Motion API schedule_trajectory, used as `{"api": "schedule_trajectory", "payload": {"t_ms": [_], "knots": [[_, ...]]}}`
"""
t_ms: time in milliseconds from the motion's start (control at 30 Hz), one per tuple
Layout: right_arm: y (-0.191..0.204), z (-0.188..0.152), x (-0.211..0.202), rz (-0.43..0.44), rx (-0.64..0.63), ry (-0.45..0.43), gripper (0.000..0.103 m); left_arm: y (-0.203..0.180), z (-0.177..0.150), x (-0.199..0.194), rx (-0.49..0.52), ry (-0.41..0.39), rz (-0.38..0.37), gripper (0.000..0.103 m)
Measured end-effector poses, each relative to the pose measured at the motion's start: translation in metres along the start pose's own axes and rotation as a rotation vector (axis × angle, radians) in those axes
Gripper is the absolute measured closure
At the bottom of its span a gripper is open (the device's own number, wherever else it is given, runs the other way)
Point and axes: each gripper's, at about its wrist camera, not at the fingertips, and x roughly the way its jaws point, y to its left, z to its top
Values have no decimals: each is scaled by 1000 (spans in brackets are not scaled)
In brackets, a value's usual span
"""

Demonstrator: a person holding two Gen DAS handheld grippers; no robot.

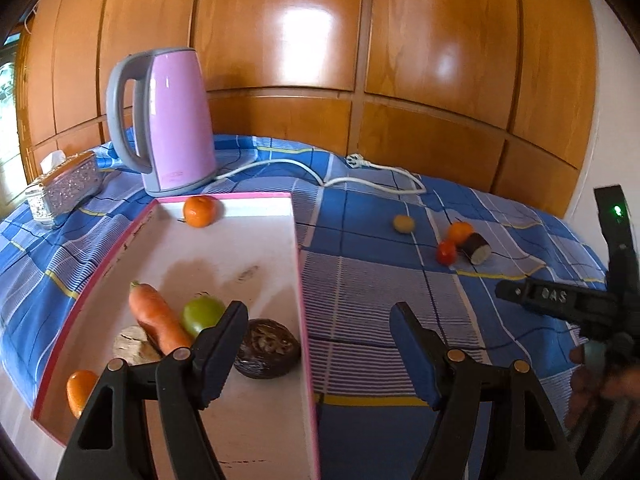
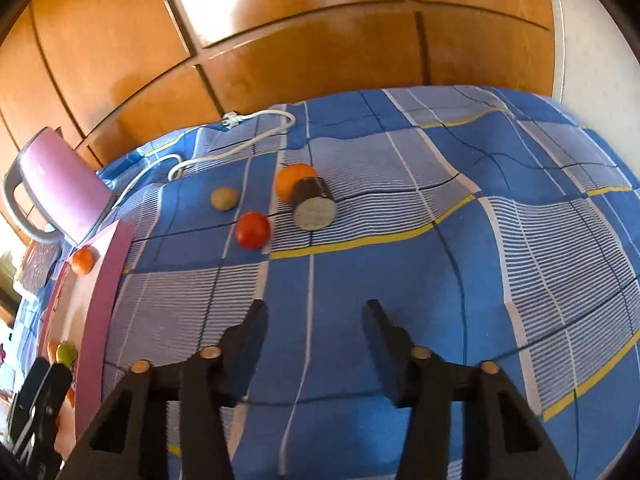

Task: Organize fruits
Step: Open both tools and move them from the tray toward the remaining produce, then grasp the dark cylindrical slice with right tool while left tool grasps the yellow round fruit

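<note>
A pink-rimmed white tray (image 1: 298,248) holds a tangerine (image 1: 200,211), a carrot (image 1: 156,316), a green tomato (image 1: 202,314), a dark brown fruit (image 1: 267,349), a beige piece (image 1: 132,346) and an orange fruit (image 1: 80,390). My left gripper (image 1: 318,320) is open and empty over the tray's right rim. On the blue checked cloth lie a red tomato (image 2: 252,229), an orange (image 2: 292,184), a cut dark eggplant piece (image 2: 314,208) and a small brown fruit (image 2: 224,198). My right gripper (image 2: 316,314) is open and empty, short of them.
A pink kettle (image 1: 172,120) stands behind the tray with its white cord (image 1: 360,172) across the cloth. A silver tissue box (image 1: 64,192) sits at far left. Wooden panelling backs the table. The right gripper's body (image 1: 592,304) shows at the left view's right edge.
</note>
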Motion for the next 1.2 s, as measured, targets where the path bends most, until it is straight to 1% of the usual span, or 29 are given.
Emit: {"api": "schedule_trajectory", "payload": {"t_ms": [167,500,767,800,833,967,1000,1100,1167,1200], "knots": [[3,11,9,20,-17,-2,56,-6,-1,2,26,7,-3,29],[0,46,34,-3,-8,-34,56,-7,1,6,14,14,-16,29],[13,57,58,-26,-79,-45,56,-15,0,8,45,15,-27,29],[13,56,62,-27,-82,-32,56,-15,0,8,47,14,-29,29],[12,56,64,-31,-79,-25,68,-16,0,8,49,15,-31,29],[4,54,65,1,-49,-13,67,-21,2,6,71,1,-37,30],[2,53,67,11,-37,1,67,-24,4,6,87,-1,-34,32],[-6,53,66,53,-1,-5,68,-29,8,13,90,25,-48,39],[-9,52,66,67,12,-6,68,-31,11,20,77,54,-58,46],[-10,52,66,71,16,-5,68,-33,14,25,67,71,-63,52]]}}
